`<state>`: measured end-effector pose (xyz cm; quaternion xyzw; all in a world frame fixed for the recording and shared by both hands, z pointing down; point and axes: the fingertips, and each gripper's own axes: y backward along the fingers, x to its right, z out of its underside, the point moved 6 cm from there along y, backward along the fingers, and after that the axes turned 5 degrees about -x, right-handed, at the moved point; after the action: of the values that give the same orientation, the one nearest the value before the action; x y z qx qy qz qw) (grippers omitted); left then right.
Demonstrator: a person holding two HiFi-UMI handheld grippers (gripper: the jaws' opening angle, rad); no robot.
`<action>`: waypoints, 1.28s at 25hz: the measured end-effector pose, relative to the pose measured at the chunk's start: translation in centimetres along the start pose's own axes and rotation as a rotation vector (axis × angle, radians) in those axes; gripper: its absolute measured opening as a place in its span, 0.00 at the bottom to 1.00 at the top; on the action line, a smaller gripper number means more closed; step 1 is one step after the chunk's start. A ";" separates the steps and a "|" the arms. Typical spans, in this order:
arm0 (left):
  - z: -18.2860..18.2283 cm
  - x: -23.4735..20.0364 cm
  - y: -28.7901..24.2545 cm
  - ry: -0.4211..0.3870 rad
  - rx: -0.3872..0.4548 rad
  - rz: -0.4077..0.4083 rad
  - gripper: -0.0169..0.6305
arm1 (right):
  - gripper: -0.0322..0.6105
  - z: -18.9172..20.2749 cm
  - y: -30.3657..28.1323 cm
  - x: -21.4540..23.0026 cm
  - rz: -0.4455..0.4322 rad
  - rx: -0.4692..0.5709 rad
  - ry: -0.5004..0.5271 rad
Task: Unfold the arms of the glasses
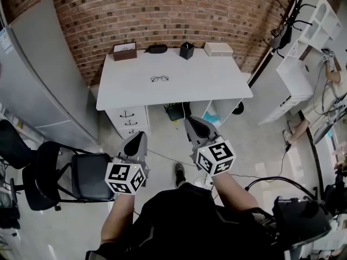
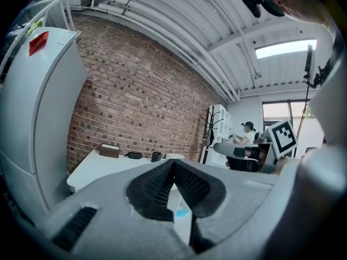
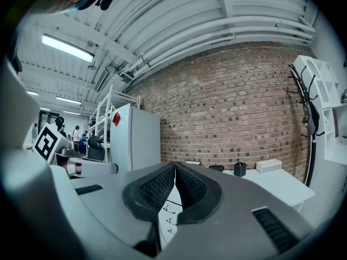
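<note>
**Thin dark-framed glasses** (image 1: 159, 79): lay near the centre of the white rectangular tabletop (image 1: 217, 88), at 12 o'clock, clear of every edge.

**Far edge:** lined by a brown open box (image 1: 124, 51), black soft case (image 1: 157, 49), black square cup (image 1: 187, 50) and white flat box (image 1: 218, 49).

**Left tongs** (image 1: 137, 141), **right tongs** (image 1: 195, 126): both pressed together, empty, well short of the near edge, over open grey floor (image 1: 162, 161).

**Black office chair** (image 1: 87, 177): at 8 o'clock.

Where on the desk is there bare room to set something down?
The desk is bare along its whole front strip and on both sides of the glasses at its middle. The back edge by the wall is crowded: brown box, black case, black cup and white box in a row.
</note>
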<state>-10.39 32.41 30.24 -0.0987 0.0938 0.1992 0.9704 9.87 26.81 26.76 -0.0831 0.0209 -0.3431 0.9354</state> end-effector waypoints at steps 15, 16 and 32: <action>-1.5 -3.1 -10.8 0.001 -0.057 -0.043 0.04 | 0.06 0.2 -7.8 9.0 -0.028 -0.026 -0.035; -1.7 -3.4 -11.5 0.006 -0.060 -0.053 0.04 | 0.06 0.1 -8.2 9.5 -0.030 -0.027 -0.024; -3.5 -2.8 -23.7 0.031 -0.108 -0.102 0.04 | 0.06 -0.5 -13.0 20.2 -0.099 -0.045 0.001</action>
<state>-3.81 9.25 31.14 -0.1589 0.0928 0.1526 0.9710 16.96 3.93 28.88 -0.1049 0.0251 -0.3883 0.9152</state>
